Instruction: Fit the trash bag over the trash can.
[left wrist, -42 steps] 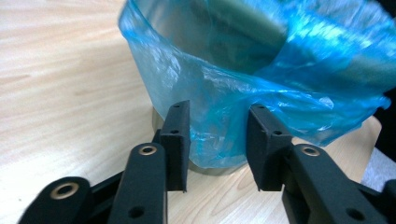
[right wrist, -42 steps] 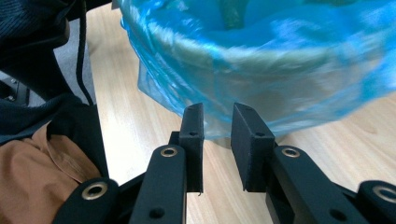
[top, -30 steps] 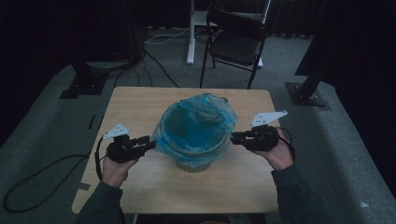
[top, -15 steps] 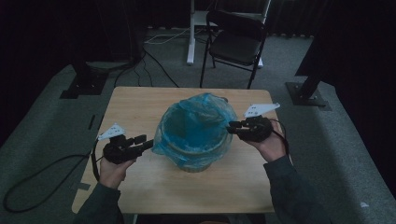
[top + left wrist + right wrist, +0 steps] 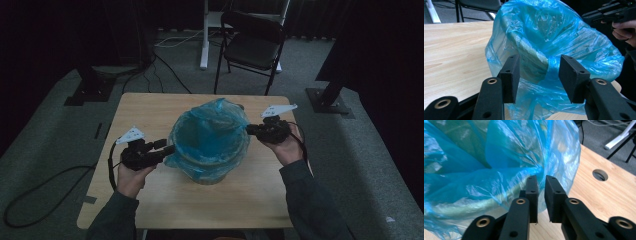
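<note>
— Two grippers, what state?
— Left gripper [image 5: 539, 75] has just been opening, bag [image 5: 210, 137] film loose between its jaws. Right gripper [image 5: 540, 192] has been closing, nearly together at the bag's edge.
— Bin [image 5: 212, 172]?
— Mid-table [image 5: 150, 107].

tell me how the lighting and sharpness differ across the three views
High view: dim and murky, the room beyond the table nearly black. Left gripper view: bright and sharp on the blue bag. Right gripper view: bright, with sheen on the bag's soft, blurred plastic.
</note>
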`<state>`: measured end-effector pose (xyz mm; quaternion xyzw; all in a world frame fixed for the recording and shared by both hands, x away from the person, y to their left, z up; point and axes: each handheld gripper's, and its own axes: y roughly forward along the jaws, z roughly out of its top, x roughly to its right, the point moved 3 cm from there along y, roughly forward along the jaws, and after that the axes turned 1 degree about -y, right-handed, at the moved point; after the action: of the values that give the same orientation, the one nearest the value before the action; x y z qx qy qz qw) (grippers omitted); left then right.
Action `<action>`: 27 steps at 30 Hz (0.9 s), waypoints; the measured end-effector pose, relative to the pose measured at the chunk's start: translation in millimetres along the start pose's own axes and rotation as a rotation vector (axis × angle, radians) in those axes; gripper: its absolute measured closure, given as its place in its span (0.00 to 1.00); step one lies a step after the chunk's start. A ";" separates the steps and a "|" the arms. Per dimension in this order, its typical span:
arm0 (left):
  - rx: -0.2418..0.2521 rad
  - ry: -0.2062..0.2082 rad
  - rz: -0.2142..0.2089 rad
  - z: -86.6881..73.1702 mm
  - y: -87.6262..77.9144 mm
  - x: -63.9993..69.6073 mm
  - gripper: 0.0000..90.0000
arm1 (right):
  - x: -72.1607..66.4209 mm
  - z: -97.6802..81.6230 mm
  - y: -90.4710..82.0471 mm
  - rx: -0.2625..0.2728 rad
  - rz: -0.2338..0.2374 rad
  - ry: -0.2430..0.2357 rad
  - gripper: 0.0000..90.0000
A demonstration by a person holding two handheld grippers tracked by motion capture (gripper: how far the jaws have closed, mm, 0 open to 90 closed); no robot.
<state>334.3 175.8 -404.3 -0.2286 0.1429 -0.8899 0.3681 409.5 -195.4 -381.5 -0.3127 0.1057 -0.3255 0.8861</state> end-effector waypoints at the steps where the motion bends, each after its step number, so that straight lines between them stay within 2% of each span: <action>1: -0.002 -0.002 0.002 0.0 1.0 0.0 0.57 | 0.6 -0.8 1.0 -0.004 0.004 0.003 0.94; 6: -0.010 -0.009 0.011 0.2 3.2 -1.9 0.57 | -2.1 -5.0 6.3 -0.026 0.044 -0.001 1.00; 10: -0.008 -0.016 0.013 0.6 3.2 -3.9 0.57 | -3.5 -7.7 5.1 -0.035 0.073 0.009 1.00; 17: -0.006 -0.039 0.034 1.2 3.3 -11.8 0.58 | -14.9 -16.1 7.5 -0.073 0.144 -0.027 1.00; 18: -0.007 -0.041 0.034 1.3 3.4 -12.0 0.58 | -19.4 -16.6 9.0 -0.086 0.142 -0.047 1.00; 20: -0.007 -0.043 0.036 1.4 3.6 -12.4 0.58 | -18.9 -16.3 9.7 -0.098 0.116 -0.045 1.00; 24: -0.008 -0.043 0.034 1.1 3.6 -12.8 0.58 | -5.3 -17.7 11.4 -0.098 0.070 0.029 1.00; 27: -0.008 -0.045 0.029 0.6 3.9 -13.3 0.58 | 1.6 -24.1 15.8 -0.146 0.052 0.073 1.00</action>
<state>345.2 182.6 -409.5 -0.2480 0.1415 -0.8785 0.3831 409.4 -198.8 -410.2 -0.3614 0.1694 -0.3047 0.8648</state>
